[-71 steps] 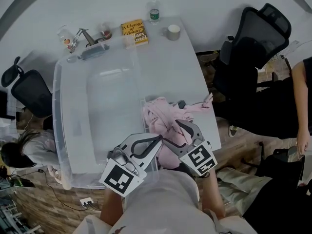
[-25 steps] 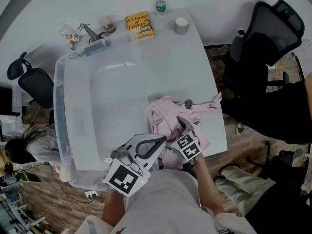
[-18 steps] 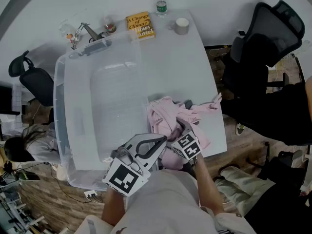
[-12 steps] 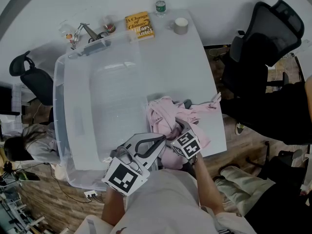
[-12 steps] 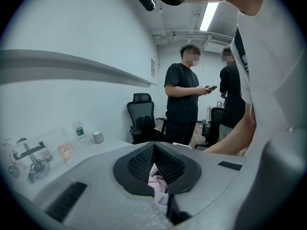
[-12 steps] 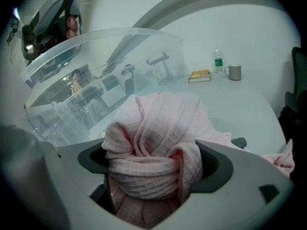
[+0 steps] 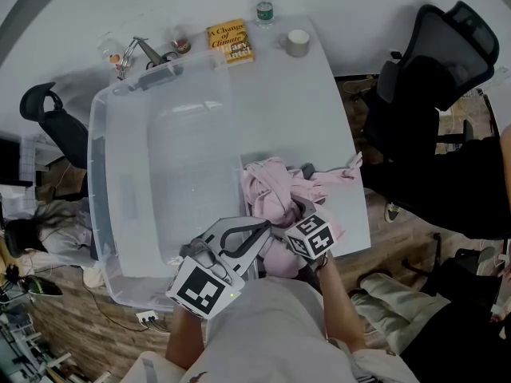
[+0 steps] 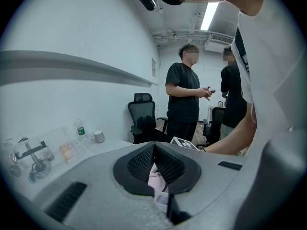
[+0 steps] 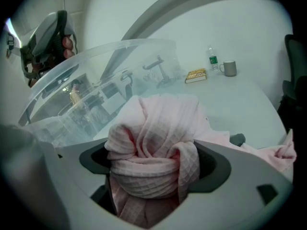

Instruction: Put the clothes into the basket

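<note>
The clothes (image 7: 275, 191) are a soft heap of pale pink waffle-weave fabric, twisted and bunched, lying at the near right corner of the white tabletop (image 7: 299, 106), just beside the basket (image 7: 102, 190). One strip trails towards the right edge. The basket is a large clear plastic tub with rounded corners that fills the left half of the tabletop; nothing lies inside it.

The right gripper (image 7: 297, 211) is pushed into the heap. Its jaws have just been closing and press a knotted wad of the pink cloth (image 9: 153, 138) between them.

The left gripper (image 7: 262, 229) sits at the heap's near edge with its jaws drawn together at the tips. A sliver of pink shows through the gap behind them.

Along the far edge stand a yellow book (image 7: 225, 41), a small bottle (image 7: 263, 6) and a mug (image 7: 298, 41).
</note>
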Demonstrator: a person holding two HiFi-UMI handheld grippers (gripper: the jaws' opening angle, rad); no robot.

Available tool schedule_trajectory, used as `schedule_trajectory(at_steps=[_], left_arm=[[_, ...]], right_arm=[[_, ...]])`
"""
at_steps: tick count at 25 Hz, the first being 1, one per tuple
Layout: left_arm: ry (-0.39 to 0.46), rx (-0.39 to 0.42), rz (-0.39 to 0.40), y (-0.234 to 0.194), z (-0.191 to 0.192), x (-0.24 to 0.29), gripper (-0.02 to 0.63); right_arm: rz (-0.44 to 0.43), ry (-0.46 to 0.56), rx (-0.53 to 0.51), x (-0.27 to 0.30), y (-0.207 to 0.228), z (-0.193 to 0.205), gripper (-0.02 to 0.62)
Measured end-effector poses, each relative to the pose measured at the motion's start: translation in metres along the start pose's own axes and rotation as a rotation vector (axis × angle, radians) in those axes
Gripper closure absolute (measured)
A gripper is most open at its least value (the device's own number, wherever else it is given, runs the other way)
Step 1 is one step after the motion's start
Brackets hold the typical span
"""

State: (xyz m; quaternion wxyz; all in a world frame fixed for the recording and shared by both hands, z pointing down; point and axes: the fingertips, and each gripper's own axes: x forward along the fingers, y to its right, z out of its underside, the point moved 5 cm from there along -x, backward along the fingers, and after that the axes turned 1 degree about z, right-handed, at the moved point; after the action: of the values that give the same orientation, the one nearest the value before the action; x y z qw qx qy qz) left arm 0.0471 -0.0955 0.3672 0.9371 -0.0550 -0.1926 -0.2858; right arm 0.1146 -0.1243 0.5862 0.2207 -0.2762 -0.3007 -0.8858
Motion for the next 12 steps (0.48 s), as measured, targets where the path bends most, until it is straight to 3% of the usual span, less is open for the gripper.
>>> schedule_trajectory(at_steps=[12], left_arm=[[0.006, 0.007, -0.006, 0.003, -0.001, 0.001, 0.600]], right_arm=[[-0.031, 0.097, 0.083, -0.024, -0.001, -0.009, 0.141]])
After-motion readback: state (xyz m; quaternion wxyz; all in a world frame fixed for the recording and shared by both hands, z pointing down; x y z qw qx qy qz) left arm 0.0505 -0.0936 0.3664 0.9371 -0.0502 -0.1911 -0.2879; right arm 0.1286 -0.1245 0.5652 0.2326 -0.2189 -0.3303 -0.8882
